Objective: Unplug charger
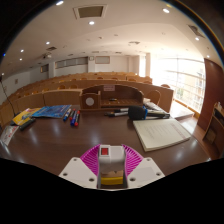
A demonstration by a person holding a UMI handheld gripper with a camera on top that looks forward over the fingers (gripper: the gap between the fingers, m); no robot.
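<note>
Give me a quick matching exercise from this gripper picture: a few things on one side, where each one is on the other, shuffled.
Things:
1. white charger
2. open notebook
3. pens
4. windows

Places:
A. on the dark table, beyond the fingers, left of them
B. between the fingers, gripped
C. far wall, right side of the room
D. on the table, beyond the fingers, right of them

Pairs: 1-B, 2-D, 3-A, 4-C

white charger with yellowish lower part, upright, clamped between pink-padded fingers.
</note>
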